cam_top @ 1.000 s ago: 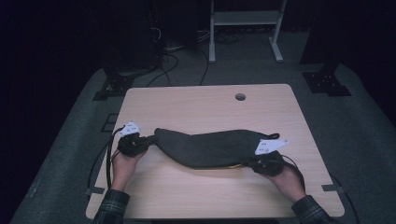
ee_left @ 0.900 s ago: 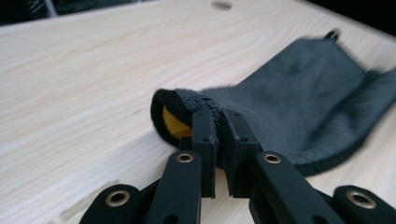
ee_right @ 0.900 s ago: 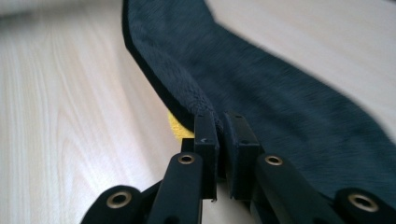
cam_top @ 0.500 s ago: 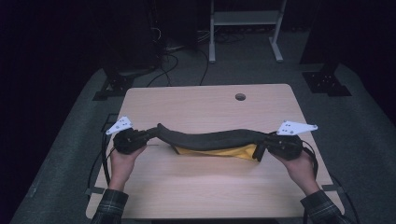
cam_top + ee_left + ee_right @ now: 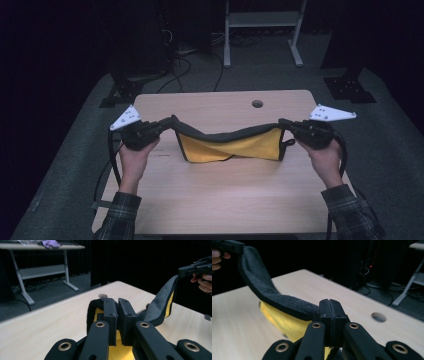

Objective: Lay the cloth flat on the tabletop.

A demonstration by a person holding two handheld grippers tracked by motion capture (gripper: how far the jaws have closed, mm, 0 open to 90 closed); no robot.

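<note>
No readable text, label or number anywhere — none.

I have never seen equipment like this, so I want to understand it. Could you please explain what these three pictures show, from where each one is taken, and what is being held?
No robot is here. A person stands at a wooden table and holds a hand tool with two black jaws in each hand: the left gripper and the right gripper.

The high view looks down from above the person's side. The two gripper views come from small cameras riding on each tool, looking along its jaws.

Both grippers are shut on the ends of a cloth, dark grey on one side and yellow on the other. It hangs stretched between them, sagging in the middle. Whether its lower edge touches the table is hard to tell.
</note>
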